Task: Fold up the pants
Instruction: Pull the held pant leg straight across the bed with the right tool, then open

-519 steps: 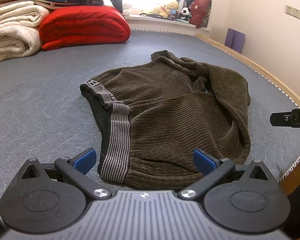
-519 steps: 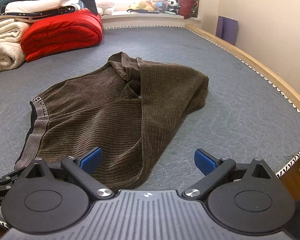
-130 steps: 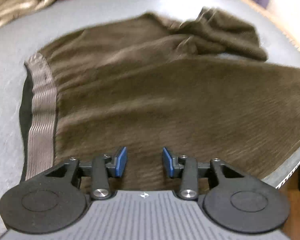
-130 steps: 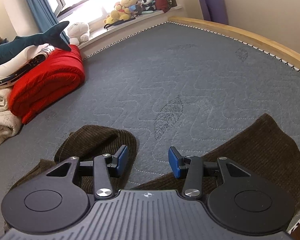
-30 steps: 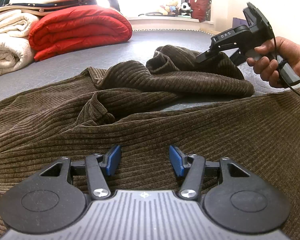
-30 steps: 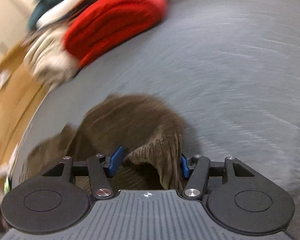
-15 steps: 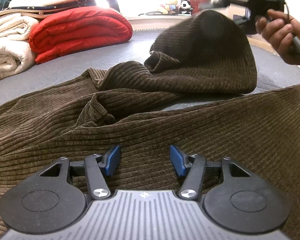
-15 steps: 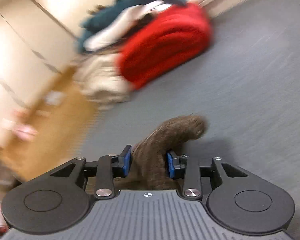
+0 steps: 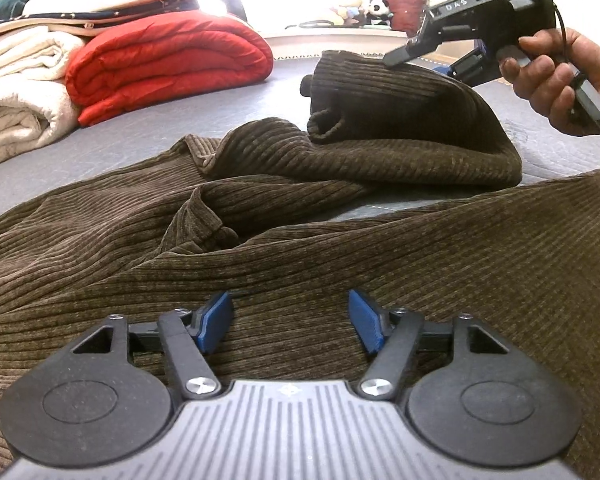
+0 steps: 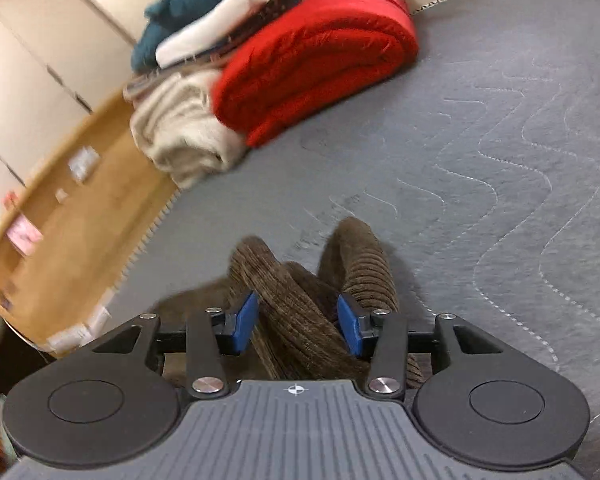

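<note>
**Two tools on one pair of brown pants**

Two tools work the brown corduroy pants (image 9: 380,240), which lie spread over the grey quilted bed (image 10: 500,140). The left tool (image 9: 290,318) sits low over the near leg, its jaws apart and just opened wider, nothing gripped. The right tool (image 10: 296,322), in a hand (image 9: 560,72), has the far leg's bunched cloth between its blue pads, raised off the mattress; its jaws have just eased slightly apart. A red duvet (image 9: 168,60) sits beyond.

Open left claw (image 9: 289,322) over pants (image 9: 380,248)
</note>
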Available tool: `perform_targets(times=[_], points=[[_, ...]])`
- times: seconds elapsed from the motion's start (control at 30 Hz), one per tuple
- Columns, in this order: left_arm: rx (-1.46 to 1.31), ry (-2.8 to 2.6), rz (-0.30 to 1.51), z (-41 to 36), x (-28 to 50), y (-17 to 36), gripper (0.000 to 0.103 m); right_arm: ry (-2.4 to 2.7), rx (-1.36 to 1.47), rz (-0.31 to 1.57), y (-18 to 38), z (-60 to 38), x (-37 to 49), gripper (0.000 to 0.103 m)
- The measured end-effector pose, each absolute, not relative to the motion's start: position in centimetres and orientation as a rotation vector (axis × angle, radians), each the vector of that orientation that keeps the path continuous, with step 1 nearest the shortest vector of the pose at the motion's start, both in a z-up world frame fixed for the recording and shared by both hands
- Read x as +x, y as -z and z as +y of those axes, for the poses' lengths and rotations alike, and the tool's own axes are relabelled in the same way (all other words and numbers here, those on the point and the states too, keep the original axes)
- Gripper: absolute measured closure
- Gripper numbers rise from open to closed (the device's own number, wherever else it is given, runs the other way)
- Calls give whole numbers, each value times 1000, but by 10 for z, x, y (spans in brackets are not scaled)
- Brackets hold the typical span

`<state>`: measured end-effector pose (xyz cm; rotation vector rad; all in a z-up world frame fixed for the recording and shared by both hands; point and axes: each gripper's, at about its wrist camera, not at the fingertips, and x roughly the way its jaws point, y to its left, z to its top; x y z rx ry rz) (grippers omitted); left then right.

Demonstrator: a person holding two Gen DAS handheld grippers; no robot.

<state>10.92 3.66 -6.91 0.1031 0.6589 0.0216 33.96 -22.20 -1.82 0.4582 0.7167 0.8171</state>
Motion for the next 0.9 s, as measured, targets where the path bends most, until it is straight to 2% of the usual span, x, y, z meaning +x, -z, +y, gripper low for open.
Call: perform_targets(times=[0.07,0.13,0.17,0.2,0.27,0.33,0.4,0.47,0.53,0.63,0.73,0.83,0.9], points=[[103,-24,660,37,109,69,29,-819,364,718,15,-215,333,57],[107,-29,661,36,110,69,27,-817,253,716,13,-202,328,64],[110,-33,661,36,110,69,27,-802,179,715,12,-198,324,74],[111,-37,663,36,110,68,26,-784,126,712,10,-191,323,88],[112,-47,669,34,112,67,24,-771,83,712,11,-185,322,89],[114,-79,684,33,114,63,17,-784,99,679,4,-188,318,90],[123,-103,711,30,115,55,17,-777,193,612,-15,-205,315,91],[144,-106,726,26,114,44,24,-738,359,510,-35,-239,313,91],[174,-91,685,19,113,26,35,-595,598,374,-48,-298,309,91],[192,-44,590,10,121,-2,47,-109,871,251,-29,-383,291,91],[241,9,628,-3,158,-15,48,269,970,403,23,-443,278,91],[261,68,719,-11,196,-6,45,319,922,559,61,-457,276,91],[260,99,794,-12,216,5,45,263,950,595,75,-461,278,87]])
